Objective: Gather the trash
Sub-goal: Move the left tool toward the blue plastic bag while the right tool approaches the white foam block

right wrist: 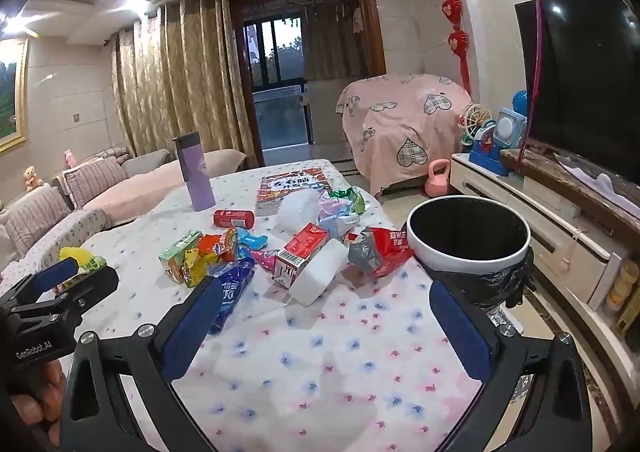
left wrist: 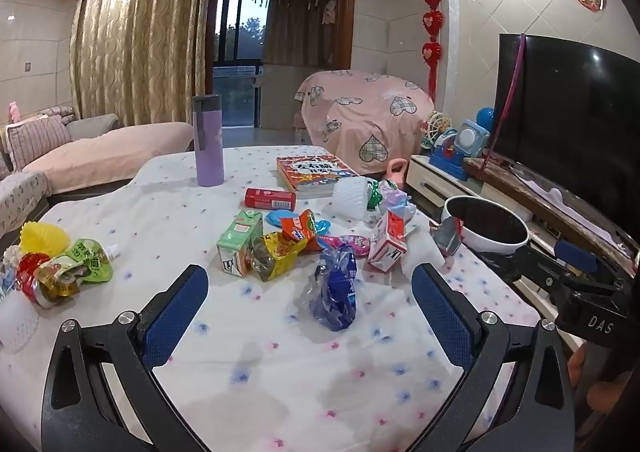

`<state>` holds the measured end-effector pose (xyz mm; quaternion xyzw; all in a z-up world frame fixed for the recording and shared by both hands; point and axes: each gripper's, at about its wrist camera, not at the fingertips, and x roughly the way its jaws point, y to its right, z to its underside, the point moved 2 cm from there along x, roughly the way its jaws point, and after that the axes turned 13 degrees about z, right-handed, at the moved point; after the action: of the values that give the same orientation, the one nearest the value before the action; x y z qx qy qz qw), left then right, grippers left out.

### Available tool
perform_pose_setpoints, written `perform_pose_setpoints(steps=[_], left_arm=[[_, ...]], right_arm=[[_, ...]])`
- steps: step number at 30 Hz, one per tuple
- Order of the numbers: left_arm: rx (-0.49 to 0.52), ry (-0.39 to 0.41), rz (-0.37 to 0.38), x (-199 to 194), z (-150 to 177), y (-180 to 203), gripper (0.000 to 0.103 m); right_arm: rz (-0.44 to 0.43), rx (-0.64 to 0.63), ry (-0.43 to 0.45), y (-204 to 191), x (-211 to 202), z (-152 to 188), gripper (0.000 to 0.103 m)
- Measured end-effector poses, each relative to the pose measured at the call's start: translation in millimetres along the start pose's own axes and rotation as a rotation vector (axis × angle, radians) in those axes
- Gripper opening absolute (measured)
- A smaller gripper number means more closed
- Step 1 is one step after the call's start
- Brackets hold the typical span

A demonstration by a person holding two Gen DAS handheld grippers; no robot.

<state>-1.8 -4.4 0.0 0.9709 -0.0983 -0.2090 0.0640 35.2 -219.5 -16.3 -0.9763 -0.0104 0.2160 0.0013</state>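
Left gripper (left wrist: pixel 308 300) jaws wide apart, nothing held, hovering over the floral tablecloth (left wrist: pixel 256 356). A crumpled blue plastic wrapper (left wrist: pixel 334 292) lies just ahead between its fingers, not touched. Further ahead is a trash cluster: green carton (left wrist: pixel 239 242), yellow snack packet (left wrist: pixel 276 254), pink-white carton (left wrist: pixel 387 242), red can (left wrist: pixel 270 198) on its side, white foam net (left wrist: pixel 352 194). Off to its left is a second pile of wrappers with a yellow foam cup (left wrist: pixel 43 239). Right gripper (right wrist: pixel 326 316) also fully spread, empty; the blue wrapper (right wrist: pixel 234 292) sits against its left finger, contact unclear with the fisheye warp. Ahead of it are a red-white carton (right wrist: pixel 300 252), white sponge-like block (right wrist: pixel 318 276) and red foil bag (right wrist: pixel 380 250). Black-lined trash bin (right wrist: pixel 468 240) stands just ahead-right of the right finger, off the table edge. Purple bottle (right wrist: pixel 196 176) and book (right wrist: pixel 288 184) far ahead.
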Motion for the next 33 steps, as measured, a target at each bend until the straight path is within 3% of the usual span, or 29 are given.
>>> perform_pose_setpoints(steps=[33], left_arm=[[-0.007,-0.036,-0.002,13,7,-2,0.103]], right_arm=[[-0.011,0.036,-0.024,3,9,3,0.103]])
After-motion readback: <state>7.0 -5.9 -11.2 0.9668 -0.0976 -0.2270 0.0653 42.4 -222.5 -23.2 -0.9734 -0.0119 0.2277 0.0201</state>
